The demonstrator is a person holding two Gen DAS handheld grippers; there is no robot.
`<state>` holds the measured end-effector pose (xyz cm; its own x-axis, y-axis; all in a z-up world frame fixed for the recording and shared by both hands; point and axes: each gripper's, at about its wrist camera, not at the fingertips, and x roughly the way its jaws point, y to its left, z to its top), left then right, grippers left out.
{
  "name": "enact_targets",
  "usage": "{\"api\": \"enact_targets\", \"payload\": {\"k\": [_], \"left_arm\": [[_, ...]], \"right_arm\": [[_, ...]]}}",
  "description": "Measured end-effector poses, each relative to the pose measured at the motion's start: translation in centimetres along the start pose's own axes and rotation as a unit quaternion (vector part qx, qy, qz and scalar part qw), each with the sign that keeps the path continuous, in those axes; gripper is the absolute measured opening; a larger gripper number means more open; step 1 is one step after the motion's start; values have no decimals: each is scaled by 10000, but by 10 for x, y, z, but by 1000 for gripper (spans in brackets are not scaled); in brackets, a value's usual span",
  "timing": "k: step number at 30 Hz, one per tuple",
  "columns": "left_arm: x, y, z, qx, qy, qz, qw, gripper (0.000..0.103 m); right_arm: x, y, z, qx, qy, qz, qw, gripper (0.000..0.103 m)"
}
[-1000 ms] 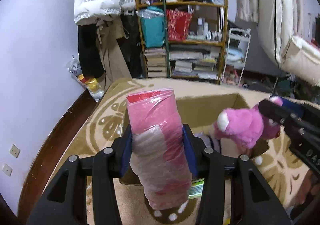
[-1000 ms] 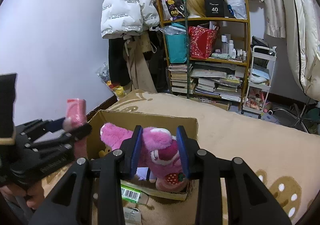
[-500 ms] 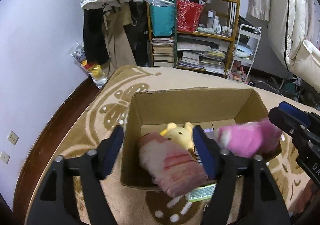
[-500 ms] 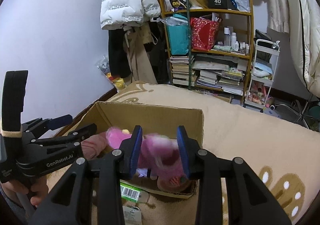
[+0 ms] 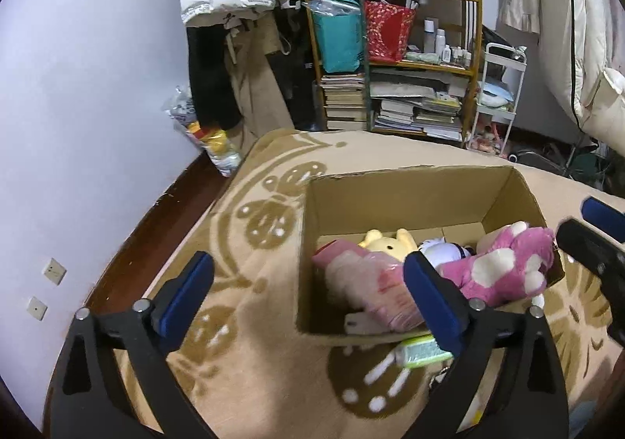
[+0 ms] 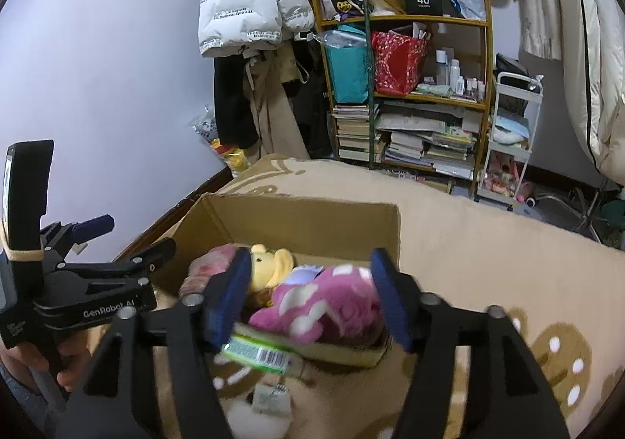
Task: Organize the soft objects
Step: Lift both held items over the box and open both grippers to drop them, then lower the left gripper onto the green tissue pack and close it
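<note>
Pink roll [image 5: 371, 290] lies in cardboard box [image 5: 410, 196], left side, w/ yellow plush [image 5: 390, 241] beside it and pink plush [image 5: 504, 271] at right. Left gripper [image 5: 308, 290] released, jaws wide, nothing held. Right gripper [image 6: 308, 294] released above pink plush. Box sits on tan blanket [image 5: 250, 228].

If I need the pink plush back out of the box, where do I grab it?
Grip the pink plush across its raised foot and leg, probably coming straight down from above. It lies on top at the cardboard box's right end, paw soles up near the rim, with the yellow plush crowding its left.
</note>
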<state>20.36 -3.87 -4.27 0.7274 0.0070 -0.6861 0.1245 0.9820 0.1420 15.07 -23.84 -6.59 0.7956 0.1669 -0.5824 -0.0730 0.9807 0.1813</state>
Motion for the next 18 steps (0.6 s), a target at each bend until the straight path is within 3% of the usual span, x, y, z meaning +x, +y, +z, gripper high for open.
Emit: {"api": "enact_targets", "payload": {"k": [3, 8, 18], "left_arm": [[-13, 8, -3, -95, -31, -32, 9999, 101], [-33, 19, -11, -185, -40, -123, 9997, 102], [-53, 31, -35, -498, 160, -323, 9981, 102]], "right_arm": [[-13, 4, -5, 31, -23, 40, 10000, 92], [-31, 11, -15, 105, 14, -105, 9999, 103], [-52, 13, -33, 276, 114, -156, 9994, 103]]}}
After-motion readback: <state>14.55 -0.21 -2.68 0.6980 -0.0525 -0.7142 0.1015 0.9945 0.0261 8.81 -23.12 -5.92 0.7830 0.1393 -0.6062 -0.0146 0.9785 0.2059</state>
